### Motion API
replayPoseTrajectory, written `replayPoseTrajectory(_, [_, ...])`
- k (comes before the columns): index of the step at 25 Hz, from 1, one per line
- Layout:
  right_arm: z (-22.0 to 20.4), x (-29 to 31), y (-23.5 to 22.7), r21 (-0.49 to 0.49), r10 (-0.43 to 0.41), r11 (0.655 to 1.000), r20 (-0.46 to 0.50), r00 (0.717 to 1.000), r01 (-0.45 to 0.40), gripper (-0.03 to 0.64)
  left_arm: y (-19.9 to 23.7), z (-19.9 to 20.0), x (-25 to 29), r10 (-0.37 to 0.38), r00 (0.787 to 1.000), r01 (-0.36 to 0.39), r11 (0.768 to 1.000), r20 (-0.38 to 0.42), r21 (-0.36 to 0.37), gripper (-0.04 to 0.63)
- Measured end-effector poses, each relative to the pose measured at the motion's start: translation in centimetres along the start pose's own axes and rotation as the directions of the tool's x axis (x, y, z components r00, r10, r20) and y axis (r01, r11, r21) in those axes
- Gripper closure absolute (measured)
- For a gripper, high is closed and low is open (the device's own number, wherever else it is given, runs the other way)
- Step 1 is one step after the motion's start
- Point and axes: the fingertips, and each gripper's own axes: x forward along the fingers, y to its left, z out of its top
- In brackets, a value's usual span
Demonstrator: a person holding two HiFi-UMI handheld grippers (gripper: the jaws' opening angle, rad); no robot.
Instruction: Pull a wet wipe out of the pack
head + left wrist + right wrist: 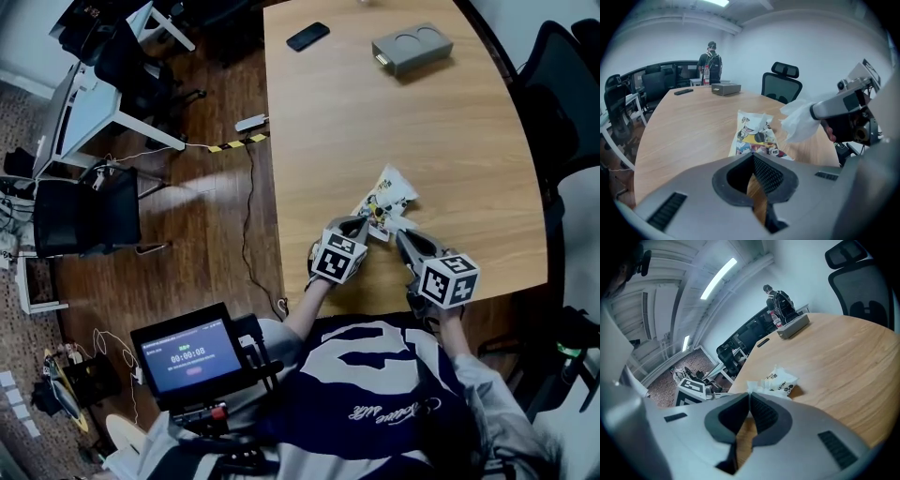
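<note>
The wet wipe pack (pixel 386 195), white with cartoon print, lies on the wooden table (pixel 375 112) near its front edge. My left gripper (pixel 363 223) is shut at the pack's near edge, which meets its closed tips (pixel 752 154) in the left gripper view. My right gripper (pixel 398 234) is shut on a crumpled white wet wipe (pixel 799 123), lifted above and to the right of the pack (pixel 754 133). In the right gripper view the wipe (pixel 753 386) pokes out of the closed jaws (pixel 749 394), with the pack (pixel 780 379) just beyond.
A black phone (pixel 307 36) and a grey box (pixel 412 47) lie at the table's far end. Black office chairs (pixel 562 94) stand to the right. A person (pixel 711 61) stands beyond the table's far end. A tablet with a timer (pixel 187 356) is at my waist.
</note>
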Motion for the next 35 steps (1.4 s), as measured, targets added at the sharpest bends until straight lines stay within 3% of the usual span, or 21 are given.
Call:
replayPoseTrajectory(3, [-0.1,-1.1,0.5,0.02,-0.014,1.0,0.027,1.0,0.014,0.606,-1.3,1.5,-2.2,-0.037,0.998,0.036,0.999,0.052,0.021,0.592])
replayPoseTrajectory(7, [-0.5,-1.7,1.8,0.029,-0.03,0.999,0.063,0.998,0.029,0.606,-1.9,2.1,-5.6,-0.101,0.987,0.103,0.994,0.122,-0.017,0.592])
replayPoseTrajectory(12, [-1.8,-2.0,4.1,0.05,-0.049,0.998,0.109,0.993,0.044,0.606,-1.3,1.1,-10.1,-0.118,0.977,0.126,0.991,0.178,-0.036,0.592])
replayPoseTrajectory(20, [-3.6,-2.6,12.0,0.066,-0.09,0.995,0.179,0.98,0.079,0.606,0.1,-0.5,-19.9,-0.159,0.94,0.198,0.975,0.303,-0.103,0.592])
replayPoseTrajectory(27, [-8.5,-1.0,13.5,0.126,-0.137,0.986,0.26,0.956,0.107,0.606,1.4,-6.6,-21.1,-0.218,0.933,0.244,0.968,0.285,-0.058,0.592])
replayPoseTrajectory(35, [-14.9,-4.4,20.8,0.202,-0.239,0.962,0.311,0.92,0.182,0.606,0.2,-11.9,-27.4,-0.326,0.91,0.345,0.938,0.257,-0.03,0.592])
